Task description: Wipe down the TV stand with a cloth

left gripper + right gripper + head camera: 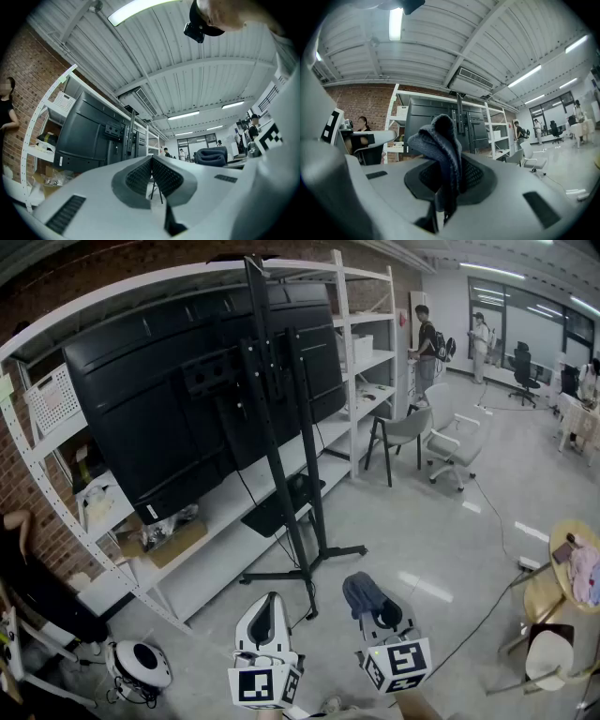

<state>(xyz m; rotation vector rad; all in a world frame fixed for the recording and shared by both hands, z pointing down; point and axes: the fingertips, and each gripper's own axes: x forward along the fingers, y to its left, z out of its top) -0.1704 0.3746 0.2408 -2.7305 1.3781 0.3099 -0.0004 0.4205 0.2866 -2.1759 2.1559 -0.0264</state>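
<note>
TV stand (pixel 283 465): upright, ahead of both tongs | right tongs (pixel 375 610): clamped on cloth (pixel 362 591) | left tongs (pixel 269 607): together, empty, likely nearer its base

Black stand, white shelving, slate-blue cloth

The TV stand (pixel 281 427) is matt black, as is the back of the screen (pixel 159 399) it carries; the shelving (pixel 366 352) behind is white against a red-brown brick wall (pixel 37 493), and the floor (pixel 450 521) is pale glossy grey. The cloth (pixel 440 140) is dark slate blue with a fine knit texture. The left gripper (pixel 151 176) and right gripper (pixel 377 613) have whitish-grey shells, dark grey pads (pixel 138 178) with a dotted grid, and a cube (pixel 264 687) of black-and-white square markers; the chairs (pixel 408 427) are light grey and the round table (pixel 562 577) tan wood
</note>
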